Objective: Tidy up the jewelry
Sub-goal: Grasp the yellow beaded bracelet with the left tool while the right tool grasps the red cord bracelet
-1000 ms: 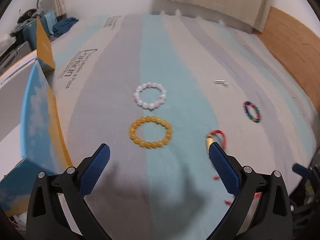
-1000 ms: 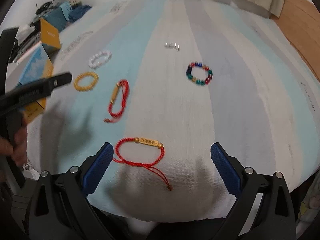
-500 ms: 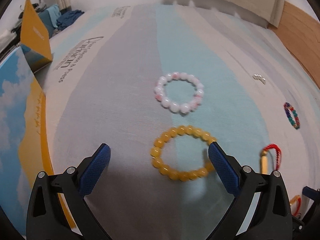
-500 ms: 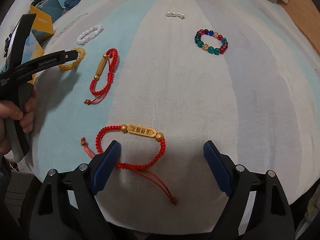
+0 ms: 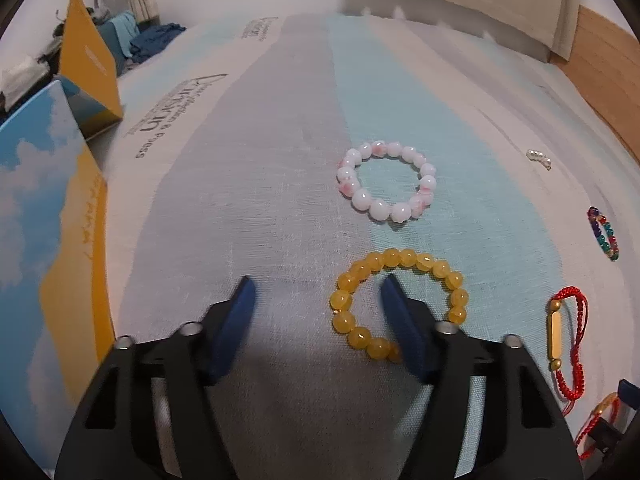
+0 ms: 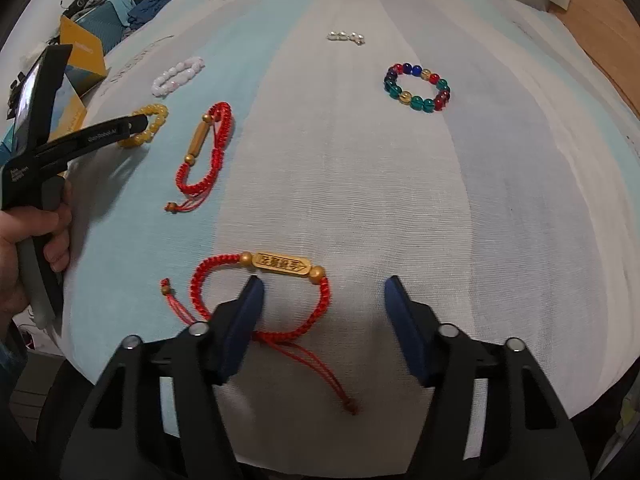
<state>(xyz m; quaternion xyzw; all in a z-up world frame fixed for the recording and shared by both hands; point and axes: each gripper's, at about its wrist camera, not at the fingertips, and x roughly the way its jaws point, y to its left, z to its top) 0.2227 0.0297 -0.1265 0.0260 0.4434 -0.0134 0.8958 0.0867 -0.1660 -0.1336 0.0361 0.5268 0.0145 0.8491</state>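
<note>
The jewelry lies spread on a bed (image 6: pixel 520 200) covered with a striped cloth, each piece apart from the others, which leaves room to take them one at a time. A blue-and-yellow box (image 5: pixel 44 216) stands open at the bed's left edge, probably the place they are meant to go. The left hand-held gripper (image 5: pixel 316 292) is low over the cloth, jaws moderately apart and holding nothing; its right finger sits inside the ring of the yellow bead bracelet (image 5: pixel 400 304) and the left finger outside it, so closing would pinch the near-left strand of beads. The right hand-held gripper (image 6: pixel 324 292), likewise parted and empty, straddles the right side of the red cord bracelet with a gold plate (image 6: pixel 264 292) near the bed's front edge. Untouched further back are the white-pink bead bracelet (image 5: pixel 386 180), a second red cord bracelet (image 6: pixel 206 148), the multicolored bead bracelet (image 6: pixel 418 86) and a small pearl piece (image 6: pixel 346 36)
</note>
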